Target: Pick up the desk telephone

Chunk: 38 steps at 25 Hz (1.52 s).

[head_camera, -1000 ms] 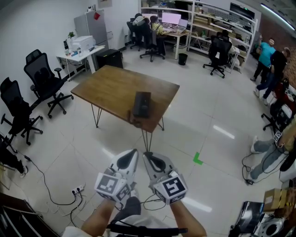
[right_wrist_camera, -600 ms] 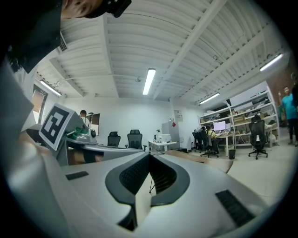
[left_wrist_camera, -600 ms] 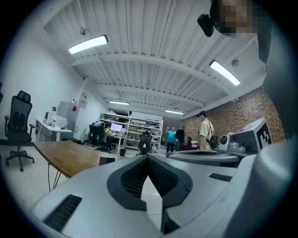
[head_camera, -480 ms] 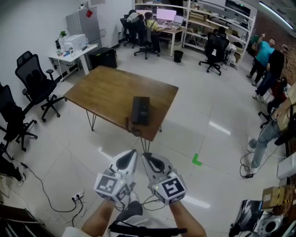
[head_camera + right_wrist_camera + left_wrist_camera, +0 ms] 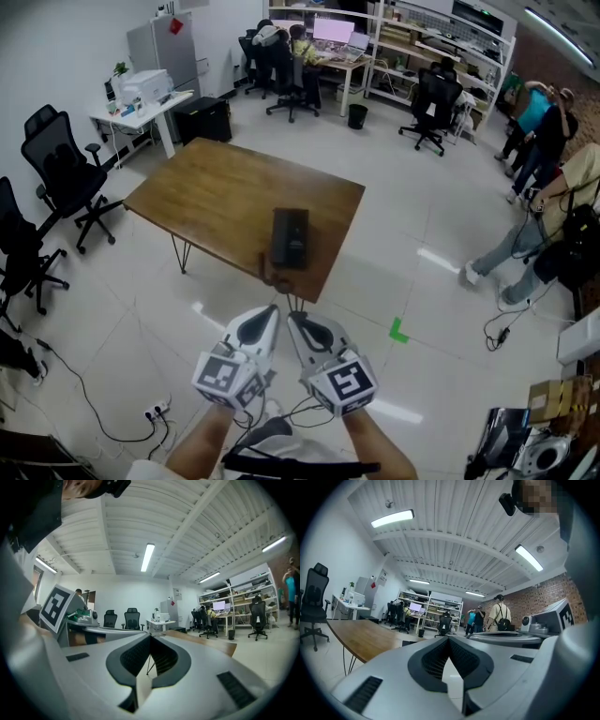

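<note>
Telephone [image 5: 289, 237] lay flat on the wooden table [image 5: 211, 192]. It was a dark, oblong unit set close to the table's near edge, beside the near corner, with its long side running away from the camera. Nothing touched it.

Both grippers sat side by side low in the head view, over the white tile floor [image 5: 412, 281] and well short of the table. Their tips aimed roughly toward the telephone.

Left gripper [image 5: 269, 313] had its jaws pressed together with nothing between them. In the left gripper view the black ribbed pads [image 5: 435, 661] met at the tip, and the table top ran off to the left beyond them.

Right gripper [image 5: 296, 318] was the same: jaws pressed together and empty. In the right gripper view its pads [image 5: 134, 657] met at the tip, and the table edge showed just past them, to the right.

Around the room:
- Black office chairs [image 5: 58, 164] stood left of the table.
- A white desk [image 5: 150, 111] carried a printer [image 5: 142, 86] at the back left.
- Shelves [image 5: 441, 33] lined the far wall.
- A green tape mark [image 5: 399, 329] lay on the floor right of the grippers.
- A power strip [image 5: 156, 410] with trailing cables lay on the floor at lower left.
- Several people [image 5: 542, 127] stood at the right side, well apart from the table.
</note>
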Available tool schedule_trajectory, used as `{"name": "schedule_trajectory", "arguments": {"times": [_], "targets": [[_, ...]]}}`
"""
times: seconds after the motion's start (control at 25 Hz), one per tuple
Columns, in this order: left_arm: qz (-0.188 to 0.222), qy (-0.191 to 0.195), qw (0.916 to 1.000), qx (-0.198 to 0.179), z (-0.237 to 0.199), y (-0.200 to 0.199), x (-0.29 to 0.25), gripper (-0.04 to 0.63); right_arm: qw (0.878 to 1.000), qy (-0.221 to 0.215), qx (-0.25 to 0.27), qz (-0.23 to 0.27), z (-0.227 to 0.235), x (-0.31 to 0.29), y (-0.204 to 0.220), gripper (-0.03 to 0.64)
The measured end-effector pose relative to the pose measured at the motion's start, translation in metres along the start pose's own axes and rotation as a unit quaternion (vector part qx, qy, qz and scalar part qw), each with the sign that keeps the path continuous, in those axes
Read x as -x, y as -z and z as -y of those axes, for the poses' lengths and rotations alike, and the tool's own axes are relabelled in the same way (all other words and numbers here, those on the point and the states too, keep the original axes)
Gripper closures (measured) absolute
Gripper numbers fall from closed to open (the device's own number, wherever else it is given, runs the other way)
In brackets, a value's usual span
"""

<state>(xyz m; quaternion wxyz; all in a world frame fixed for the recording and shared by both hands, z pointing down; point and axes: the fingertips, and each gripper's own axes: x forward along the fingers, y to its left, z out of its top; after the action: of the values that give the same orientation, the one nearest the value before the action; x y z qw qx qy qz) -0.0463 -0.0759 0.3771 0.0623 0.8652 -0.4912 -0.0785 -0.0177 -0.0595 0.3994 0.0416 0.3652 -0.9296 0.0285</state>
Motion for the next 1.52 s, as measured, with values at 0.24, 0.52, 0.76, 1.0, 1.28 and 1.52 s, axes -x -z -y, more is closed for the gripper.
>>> {"name": "schedule_trajectory", "arguments": {"times": [0.24, 0.52, 0.76, 1.0, 1.28, 1.52], "targets": [[0.002, 0.011, 0.9999, 0.003, -0.024, -0.005, -0.016, 0.595, 1.000, 0.013, -0.007, 0.001, 0.007, -0.028, -0.008, 0.617], [-0.002, 0.029, 0.9996, 0.001, -0.043, -0.006, -0.029, 0.595, 1.000, 0.027, -0.001, -0.001, 0.015, -0.052, -0.004, 0.617], [0.001, 0.042, 0.9991, -0.002, -0.057, -0.009, -0.036, 0.595, 0.999, 0.037, 0.001, 0.009, 0.018, -0.067, -0.011, 0.617], [0.000, 0.048, 0.9988, 0.001, -0.057, -0.006, -0.037, 0.595, 0.999, 0.044, 0.000, 0.002, 0.021, -0.068, -0.002, 0.617], [-0.012, 0.048, 0.9988, 0.001, -0.061, 0.001, -0.042, 0.595, 0.999, 0.043, -0.007, 0.008, 0.026, -0.072, -0.002, 0.617], [-0.018, 0.050, 0.9986, -0.005, -0.068, 0.008, -0.054, 0.595, 0.999, 0.042, -0.011, 0.005, 0.038, -0.080, 0.002, 0.617]]}}
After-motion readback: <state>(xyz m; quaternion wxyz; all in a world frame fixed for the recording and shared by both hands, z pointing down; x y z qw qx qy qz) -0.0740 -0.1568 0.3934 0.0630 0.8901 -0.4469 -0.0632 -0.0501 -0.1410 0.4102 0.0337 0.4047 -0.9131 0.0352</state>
